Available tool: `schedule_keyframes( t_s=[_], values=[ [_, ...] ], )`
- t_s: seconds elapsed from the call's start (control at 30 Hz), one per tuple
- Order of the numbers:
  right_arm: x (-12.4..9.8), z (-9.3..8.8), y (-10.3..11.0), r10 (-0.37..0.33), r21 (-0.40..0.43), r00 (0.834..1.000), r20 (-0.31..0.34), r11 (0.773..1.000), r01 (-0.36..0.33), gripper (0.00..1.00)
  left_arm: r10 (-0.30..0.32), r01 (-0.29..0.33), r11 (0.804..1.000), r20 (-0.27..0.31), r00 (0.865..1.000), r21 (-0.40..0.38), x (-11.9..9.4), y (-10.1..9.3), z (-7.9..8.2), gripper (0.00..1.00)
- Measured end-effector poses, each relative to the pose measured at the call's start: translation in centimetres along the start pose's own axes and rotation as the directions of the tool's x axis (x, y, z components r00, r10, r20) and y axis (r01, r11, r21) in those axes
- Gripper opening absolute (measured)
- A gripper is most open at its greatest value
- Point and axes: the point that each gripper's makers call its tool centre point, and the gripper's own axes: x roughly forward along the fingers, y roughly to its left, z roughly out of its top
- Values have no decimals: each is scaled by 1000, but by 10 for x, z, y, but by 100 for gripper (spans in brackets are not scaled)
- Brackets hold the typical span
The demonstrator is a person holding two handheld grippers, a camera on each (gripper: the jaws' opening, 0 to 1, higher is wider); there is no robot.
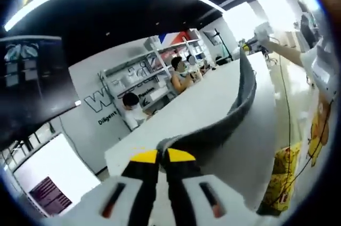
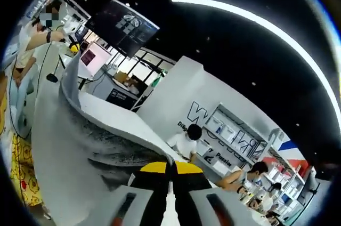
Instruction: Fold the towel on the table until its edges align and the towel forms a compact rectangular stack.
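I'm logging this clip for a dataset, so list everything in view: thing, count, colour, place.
towel: one, grey, stretched taut above the table between both tools; also in the right gripper view.
table: one, white, under the towel.
shelving: several units, white, along the far wall.
seated people: at least three, beyond the table by the shelving.
wall monitor: one, dark, hanging up high.
ceiling light strip: one, white, curved overhead.
yellow patterned cloth: one, at the table's edge.
left tool: black and yellow tips, shut on the towel.
right tool: black and yellow tips, shut on the towel.
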Motion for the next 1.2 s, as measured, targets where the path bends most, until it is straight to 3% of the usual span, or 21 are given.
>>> schedule_keyframes(
  t_s=[0.4, 0.5, 0.57, 0.63, 0.7, 0.77, 0.93, 1.13, 1.2],
  values=[
    [-40, 76, -27, -105, -50, 986, 127, 992, 112, 2, 91, -105, 989, 143, 986, 99, -57, 15, 67, 6],
    [-50, 89, -31, -111, -43, 981, 157, 992, 119, 2, 107, -125, 985, 148, 983, 118, -63, 18, 76, 6],
    [-50, 87, -32, -115, -48, 982, 153, 991, 124, 2, 111, -125, 987, 126, 986, 104, -58, 22, 70, 6],
    [-45, 77, -31, -110, -40, 985, 134, 992, 116, 2, 96, -103, 991, 83, 992, 82, -48, 21, 55, 6],
    [-36, 61, -28, -93, -31, 991, 97, 995, 97, 2, 97, -102, 992, 70, 993, 75, -37, 23, 43, 6],
    [-23, 43, -26, -85, -32, 995, 58, 996, 87, 2, 93, -94, 993, 22, 995, 65, -18, 24, 22, 6],
    [20, -10, -17, -46, -2, 997, -58, 999, 45, 2, 76, -74, 997, -68, 995, 22, 28, 26, -26, 6],
    [86, -66, -9, -3, 32, 990, -144, 999, 8, 2, 69, -74, 997, -146, 987, -27, 87, 38, -78, 6],
    [102, -76, -5, 9, 32, 987, -161, 999, -3, 2, 71, -78, 996, -168, 983, -34, 105, 43, -90, 6]
  ],
)
